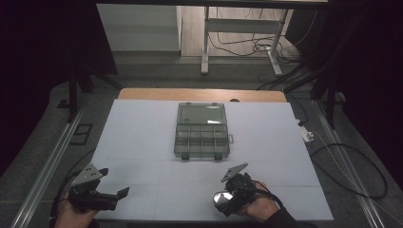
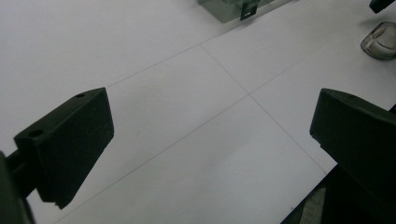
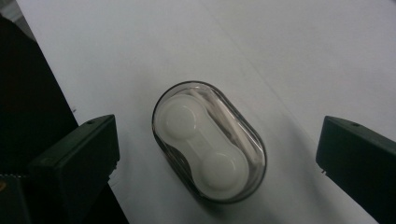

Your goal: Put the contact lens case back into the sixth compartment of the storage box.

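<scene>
Right gripper point(image 1: 222, 199), held in the person's right hand point(image 1: 260, 208), sits near the front edge of the tabletop point(image 1: 142, 133), right of centre, with its jaws spread wide. Between those jaws, touching neither, lies a small oval clear case point(image 3: 209, 142) resting flat on the white surface. Inside the case is a white contact lens holder point(image 3: 198, 144) with two round caps joined by a narrow bridge. In the high view the case point(image 1: 221, 197) appears as a pale shiny spot just at the gripper's tip.

Left gripper point(image 1: 116, 197), held in the person's left hand point(image 1: 71, 214), is near the front left corner of the tabletop. Its jaws are also spread wide, with only bare white surface between them. From the left gripper view, the case point(image 2: 380, 41) is seen far off towards the upper right.

A clear plastic organiser box point(image 1: 201, 132) stands near the middle of the tabletop, well apart from both grippers. Its lid is open and tilted back towards the far edge, and its tray is divided into small compartments. Two dark latches sit on its near side.
</scene>
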`<state>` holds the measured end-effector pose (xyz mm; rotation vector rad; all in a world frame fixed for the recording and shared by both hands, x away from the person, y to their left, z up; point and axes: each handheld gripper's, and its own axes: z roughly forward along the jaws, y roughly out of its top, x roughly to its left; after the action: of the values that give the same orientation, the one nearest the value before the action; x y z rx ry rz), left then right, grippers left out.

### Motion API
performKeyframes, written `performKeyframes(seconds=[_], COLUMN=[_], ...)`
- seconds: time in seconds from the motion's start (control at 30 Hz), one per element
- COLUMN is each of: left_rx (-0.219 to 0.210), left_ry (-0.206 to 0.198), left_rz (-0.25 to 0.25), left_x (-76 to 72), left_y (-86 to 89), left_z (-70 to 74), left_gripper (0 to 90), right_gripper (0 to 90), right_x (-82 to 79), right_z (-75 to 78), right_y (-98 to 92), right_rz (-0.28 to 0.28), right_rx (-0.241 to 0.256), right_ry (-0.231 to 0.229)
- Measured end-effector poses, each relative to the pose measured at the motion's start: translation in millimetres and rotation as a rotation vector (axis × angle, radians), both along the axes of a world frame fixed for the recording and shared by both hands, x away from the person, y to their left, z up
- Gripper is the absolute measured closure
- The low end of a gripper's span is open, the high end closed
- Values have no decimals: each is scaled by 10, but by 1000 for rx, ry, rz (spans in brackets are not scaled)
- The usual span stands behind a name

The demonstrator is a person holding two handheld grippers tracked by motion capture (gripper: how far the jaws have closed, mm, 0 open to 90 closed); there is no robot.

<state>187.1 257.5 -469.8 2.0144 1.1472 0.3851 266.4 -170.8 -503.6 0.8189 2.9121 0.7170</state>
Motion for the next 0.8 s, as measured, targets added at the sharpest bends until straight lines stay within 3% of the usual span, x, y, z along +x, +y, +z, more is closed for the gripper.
performKeyframes(seconds=[0.27, 0.43, 0.53, 0.63, 0.7, 0.8], left_rx=[4, 5, 6, 7, 7, 7], left_ry=[1, 2, 3, 3, 2, 3], left_rz=[-2, -2, -3, -2, -3, -3], left_x=[2, 2, 2, 2, 2, 3], left_y=[-2, -4, -6, -7, -6, -7], left_z=[0, 0, 0, 0, 0, 0], left_gripper=[3, 5, 6, 8, 9, 10], right_gripper=[116, 258, 373, 400, 491, 492], right_x=[-9, -46, -62, -66, -64, -57], right_z=[-67, -58, -38, -30, -10, -7], right_y=[71, 85, 90, 94, 82, 75], right_rz=[48, 85, 102, 108, 109, 92], right_rx=[-47, -88, -76, -81, -88, -83], right_ry=[-12, -78, -79, -74, -64, -56])
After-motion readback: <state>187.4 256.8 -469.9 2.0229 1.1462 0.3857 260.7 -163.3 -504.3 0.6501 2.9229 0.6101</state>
